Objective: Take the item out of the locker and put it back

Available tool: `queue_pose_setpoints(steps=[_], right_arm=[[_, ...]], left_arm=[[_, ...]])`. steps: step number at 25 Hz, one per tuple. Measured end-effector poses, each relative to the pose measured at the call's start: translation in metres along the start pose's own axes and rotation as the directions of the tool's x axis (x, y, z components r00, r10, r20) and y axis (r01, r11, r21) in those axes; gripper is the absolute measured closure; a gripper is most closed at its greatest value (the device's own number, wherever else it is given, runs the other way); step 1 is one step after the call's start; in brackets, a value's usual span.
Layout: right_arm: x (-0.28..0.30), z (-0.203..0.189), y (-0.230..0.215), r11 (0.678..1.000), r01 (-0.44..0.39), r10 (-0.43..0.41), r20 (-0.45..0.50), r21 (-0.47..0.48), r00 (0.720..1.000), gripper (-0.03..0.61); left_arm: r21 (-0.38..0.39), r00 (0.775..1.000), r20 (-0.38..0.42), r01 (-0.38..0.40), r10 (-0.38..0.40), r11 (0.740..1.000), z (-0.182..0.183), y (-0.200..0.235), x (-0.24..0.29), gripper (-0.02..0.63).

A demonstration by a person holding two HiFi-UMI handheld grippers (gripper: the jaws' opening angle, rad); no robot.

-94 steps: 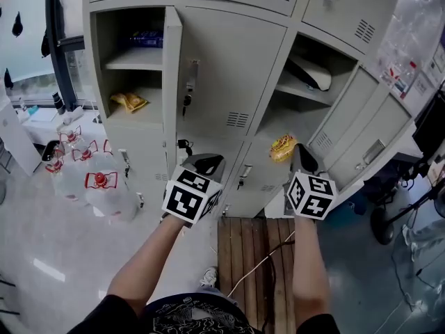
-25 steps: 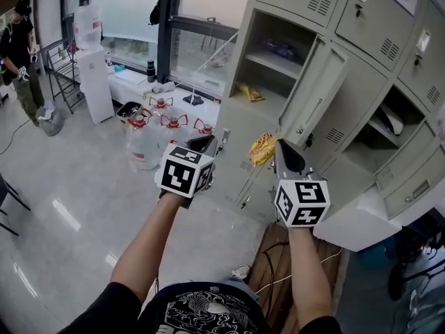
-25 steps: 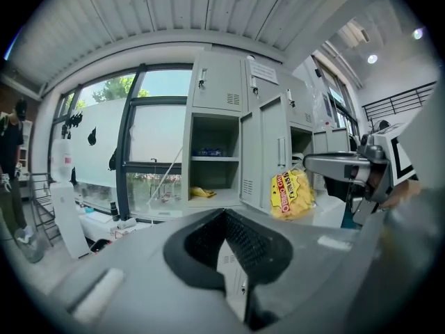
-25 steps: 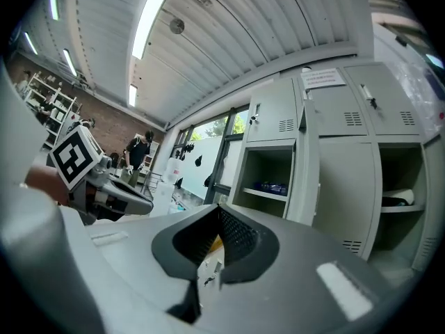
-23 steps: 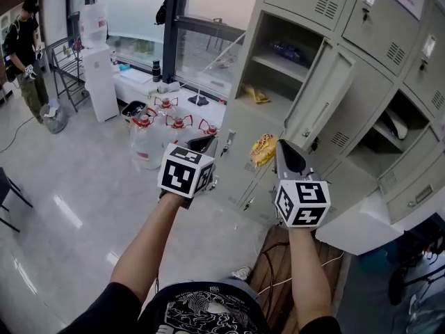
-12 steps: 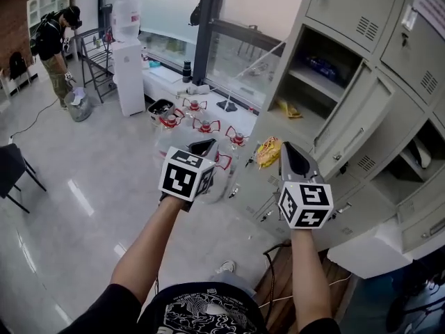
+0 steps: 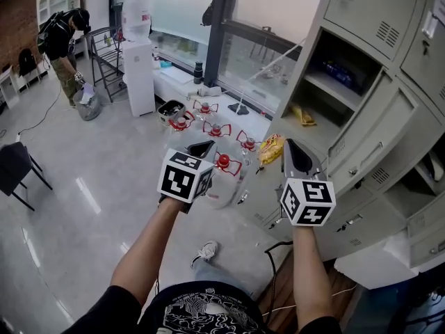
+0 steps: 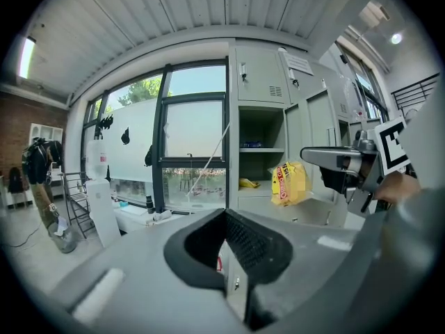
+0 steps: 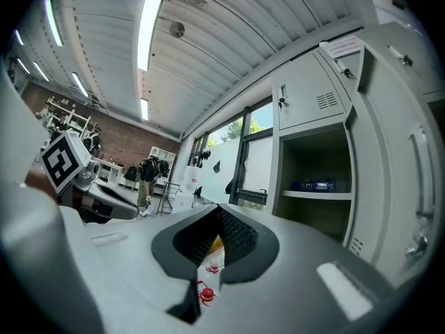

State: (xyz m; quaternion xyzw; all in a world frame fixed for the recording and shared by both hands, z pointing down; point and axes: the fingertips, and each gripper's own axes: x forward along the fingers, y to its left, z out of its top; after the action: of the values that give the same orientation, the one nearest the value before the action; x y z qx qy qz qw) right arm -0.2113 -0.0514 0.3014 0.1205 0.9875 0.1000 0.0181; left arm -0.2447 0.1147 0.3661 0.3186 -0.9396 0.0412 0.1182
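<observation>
A yellow snack bag (image 7: 270, 149) hangs in the air in front of the lockers, and my right gripper (image 7: 286, 147) is shut on its edge. In the right gripper view a yellow sliver of the bag (image 9: 216, 244) shows between the closed jaws (image 9: 219, 211). My left gripper (image 7: 203, 147) is held level beside it, to the left, shut with nothing in it. The left gripper view shows its own closed tips (image 8: 224, 213), and the bag (image 8: 288, 183) in the right gripper (image 8: 332, 160). The open locker compartment (image 7: 345, 72) stands to the right.
A blue pack (image 7: 342, 70) lies on the open locker's shelf and another yellow bag (image 7: 304, 115) on its floor. Several red-capped water jugs (image 7: 221, 165) stand on the floor below the grippers. A white dispenser (image 7: 139, 68), a person (image 7: 69, 37) and a black chair (image 7: 17, 169) are at the left.
The view has swung left, so the lockers slid to the right and more floor shows. Both grippers moved with it, away from the lockers. The bag stays in the right gripper.
</observation>
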Motion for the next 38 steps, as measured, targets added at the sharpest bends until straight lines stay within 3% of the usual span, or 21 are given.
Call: queue_pose_setpoints(steps=[7,21,38], right_arm=[[0.039,-0.004,-0.024,0.999,0.03,-0.03,0.016,0.015,0.999,0.554],[0.112,-0.012,-0.117,0.987,0.158,-0.158,-0.007,0.034,0.987,0.554],[0.145,-0.043,-0.22,0.933,0.343,-0.341,-0.038,0.105,0.939,0.554]], left_arm=[[0.028,1.0,0.006,0.014,-0.014,1.0,0.017,0.021,0.045,0.614],[0.082,0.986,-0.032,0.163,-0.161,0.983,0.058,0.015,0.173,0.614],[0.153,0.951,-0.062,0.309,-0.303,0.939,0.077,-0.017,0.28,0.614]])
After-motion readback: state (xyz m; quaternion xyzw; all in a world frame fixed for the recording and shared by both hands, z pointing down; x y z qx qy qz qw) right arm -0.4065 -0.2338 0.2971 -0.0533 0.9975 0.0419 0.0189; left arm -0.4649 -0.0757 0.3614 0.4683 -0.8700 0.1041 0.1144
